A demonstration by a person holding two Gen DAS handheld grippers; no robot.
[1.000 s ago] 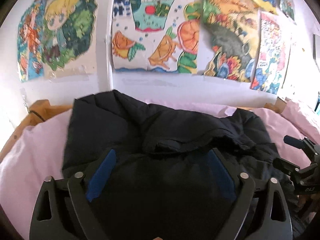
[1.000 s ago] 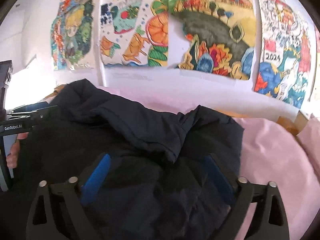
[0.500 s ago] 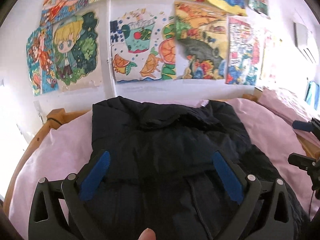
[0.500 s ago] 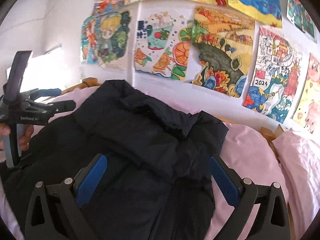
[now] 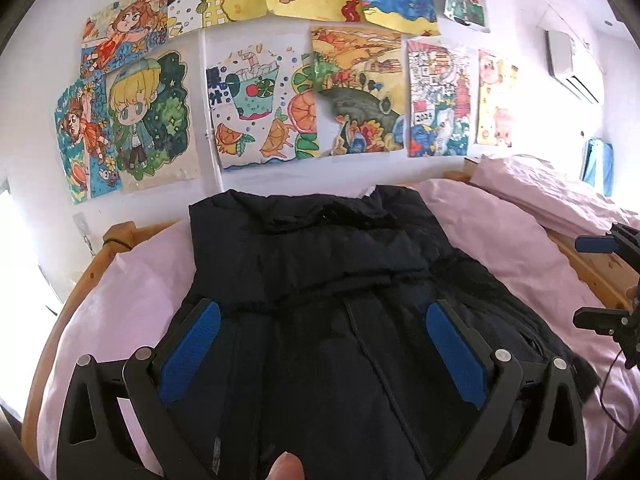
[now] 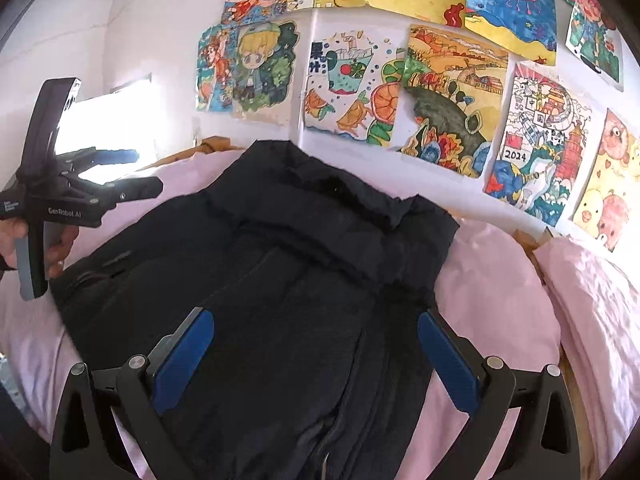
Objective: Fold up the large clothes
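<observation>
With both my left gripper [image 5: 322,344] and right gripper [image 6: 316,346] spread wide and empty above it, the dark jacket [image 5: 320,280] lies part-folded on the pink bed [image 5: 132,288]; next I should pinch its near hem.

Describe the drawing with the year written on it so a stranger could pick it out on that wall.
Start at the bed with the pink sheet and the black jacket, then look up at the white wall of drawings behind it. In the lower row, the poster hangs between the orange hillside landscape and the yellow pig drawing. It alone reads 2024.
</observation>
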